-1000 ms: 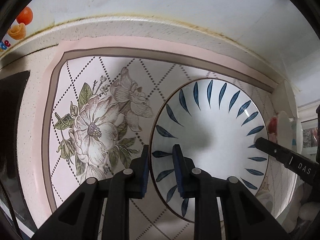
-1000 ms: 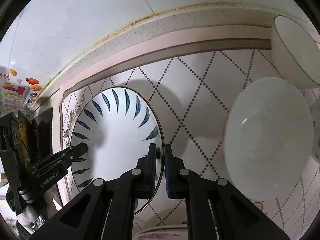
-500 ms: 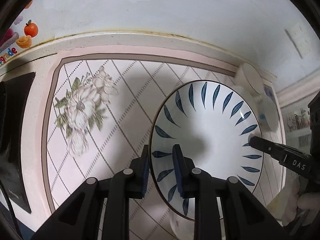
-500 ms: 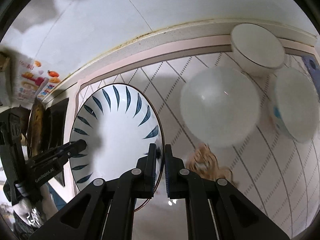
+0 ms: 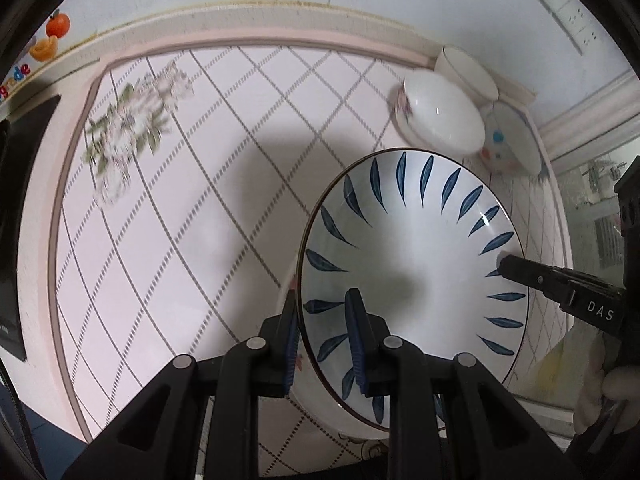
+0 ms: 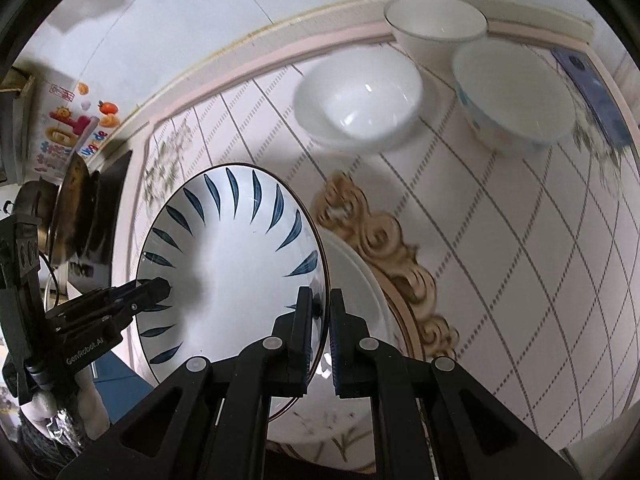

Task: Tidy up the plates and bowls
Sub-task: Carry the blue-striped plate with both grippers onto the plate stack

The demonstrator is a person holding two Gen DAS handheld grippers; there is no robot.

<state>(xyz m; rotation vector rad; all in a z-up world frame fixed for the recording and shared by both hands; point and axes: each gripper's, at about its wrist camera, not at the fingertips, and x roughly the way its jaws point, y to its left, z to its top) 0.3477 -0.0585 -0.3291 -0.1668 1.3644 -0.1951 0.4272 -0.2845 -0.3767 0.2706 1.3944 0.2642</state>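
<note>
Only the right wrist view shows the gold scrollwork (image 6: 384, 240) beside the plate (image 6: 232, 264).

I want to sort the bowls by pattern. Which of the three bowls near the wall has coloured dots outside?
The rightmost bowl, nearest the counter's end: blue and orange dots mark its outer wall. The back bowl looks plain; the left bowl shows flowers.

Likely home kitchen, patterned counter mat (image 5: 224, 208), bowls (image 6: 360, 100), pan (image 6: 74, 208)

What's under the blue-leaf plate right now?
Beneath the blue-leaf plate, a white dish with a floral rim shows past its edge, over a gold-scroll plate. The plate hides the dish's middle.
</note>
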